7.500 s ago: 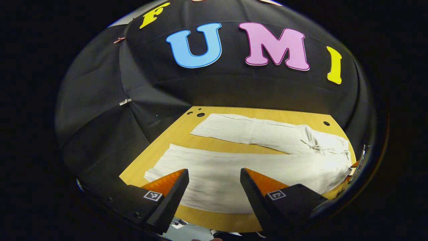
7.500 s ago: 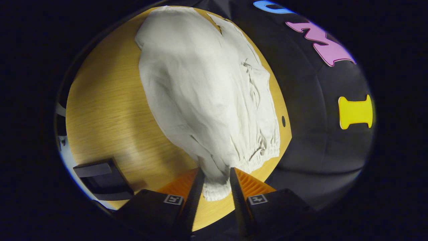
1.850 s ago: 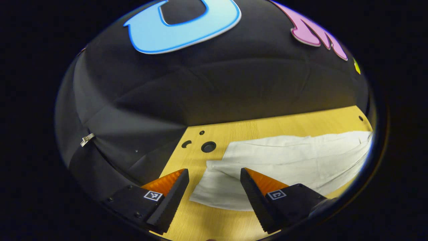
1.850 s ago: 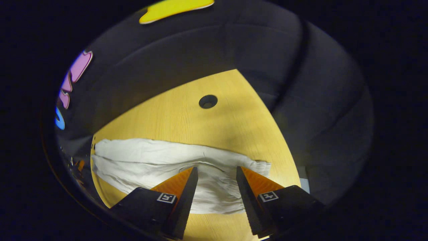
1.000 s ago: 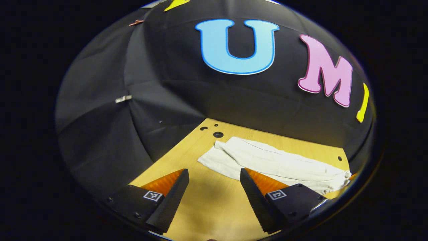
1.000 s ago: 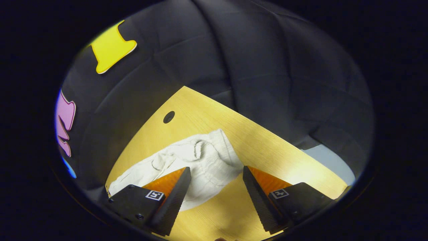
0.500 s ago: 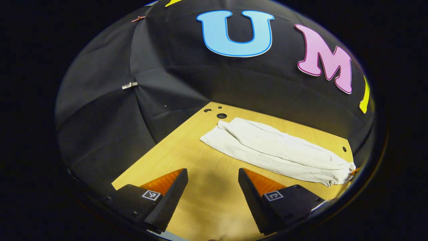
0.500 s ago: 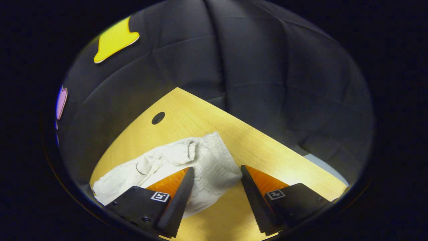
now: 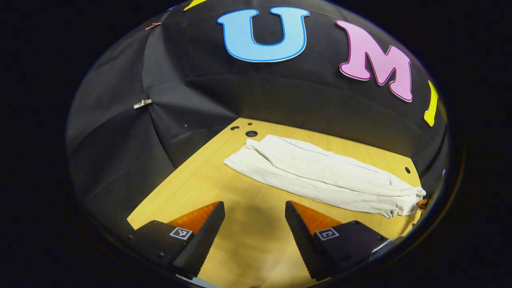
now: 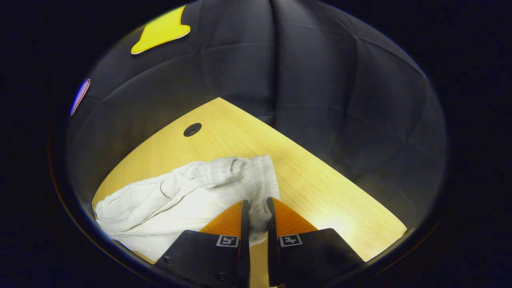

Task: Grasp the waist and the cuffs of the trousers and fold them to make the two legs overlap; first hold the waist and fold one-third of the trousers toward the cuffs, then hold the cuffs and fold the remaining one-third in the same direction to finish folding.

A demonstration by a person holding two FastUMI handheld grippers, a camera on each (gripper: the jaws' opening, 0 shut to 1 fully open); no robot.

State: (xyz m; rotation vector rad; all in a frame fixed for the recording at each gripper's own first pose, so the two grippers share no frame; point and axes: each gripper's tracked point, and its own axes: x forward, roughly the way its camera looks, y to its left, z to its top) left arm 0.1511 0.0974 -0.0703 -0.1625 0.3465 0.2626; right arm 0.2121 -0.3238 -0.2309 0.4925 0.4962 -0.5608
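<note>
Nearest the camera in the right gripper view, the right gripper (image 10: 256, 216) has its two fingers drawn close together with a bunch of the trousers (image 10: 188, 200) pinched between them at the near edge of the waist (image 10: 262, 180), whose gathered elastic band runs away from the tips toward the far side. That view gives the crumpled, wrinkled cloth at the waist end spreading off to the left over the wooden table (image 10: 320, 188), with a round hole (image 10: 192, 129) in the tabletop farther off. Over in the left gripper view, the left gripper (image 9: 255, 224) hangs above bare table (image 9: 200, 184) with its fingers spread wide and nothing between them, the trousers (image 9: 320, 174) lying well beyond its tips. From there the whole garment can be seen: pale off-white, one leg laid over the other in a long narrow strip running from the cuffs (image 9: 244, 154) at the far left to the waist (image 9: 408, 198) at the right edge. Several small holes (image 9: 251, 133) sit in the table just past the cuffs, and the black cloth wall (image 9: 224, 92) rises behind.
</note>
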